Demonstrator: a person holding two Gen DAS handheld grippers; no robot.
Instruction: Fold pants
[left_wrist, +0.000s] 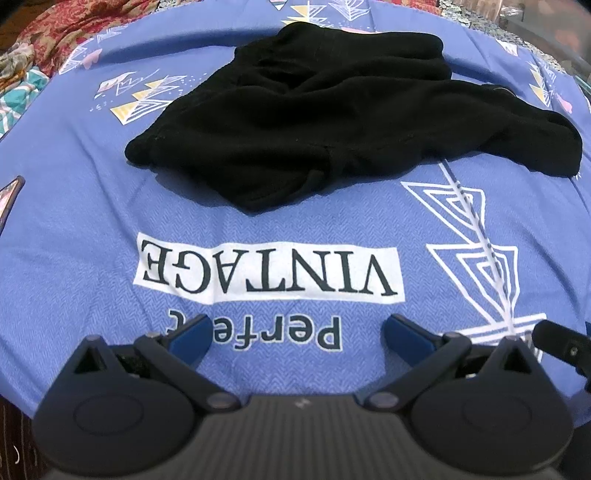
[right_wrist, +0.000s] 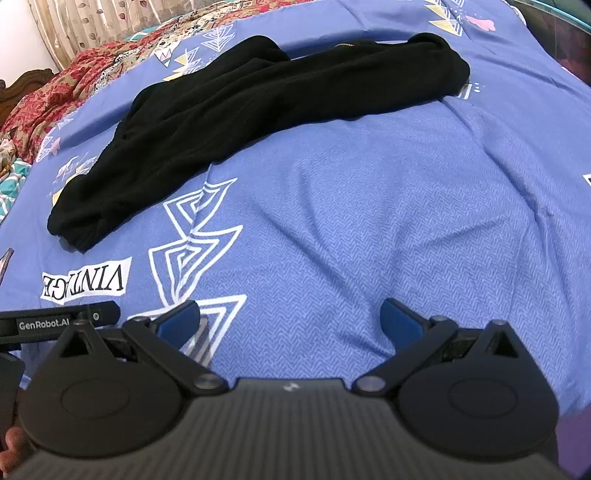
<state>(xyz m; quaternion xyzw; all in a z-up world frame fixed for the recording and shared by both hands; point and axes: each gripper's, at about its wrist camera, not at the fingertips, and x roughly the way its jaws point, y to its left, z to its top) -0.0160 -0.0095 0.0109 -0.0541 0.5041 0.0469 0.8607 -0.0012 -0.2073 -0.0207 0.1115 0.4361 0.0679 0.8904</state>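
While we are holding both grippers over the blue bedsheet, the black pants are lying rumpled well ahead of us, their long axis running from near-left to far-right. Our left gripper and right gripper are both hovering with fingers spread wide, gripping nothing.

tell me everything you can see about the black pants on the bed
The black pants look like soft, matte knit fabric, loosely bunched and creased rather than laid flat or neatly folded. From the right wrist view they stretch as a long strip diagonally across the sheet, with rounded, thicker ends. They rest on the blue patterned bedsheet, beyond the printed VINTAGE label. Neither gripper touches them; both sit well short, with the jaws apart.
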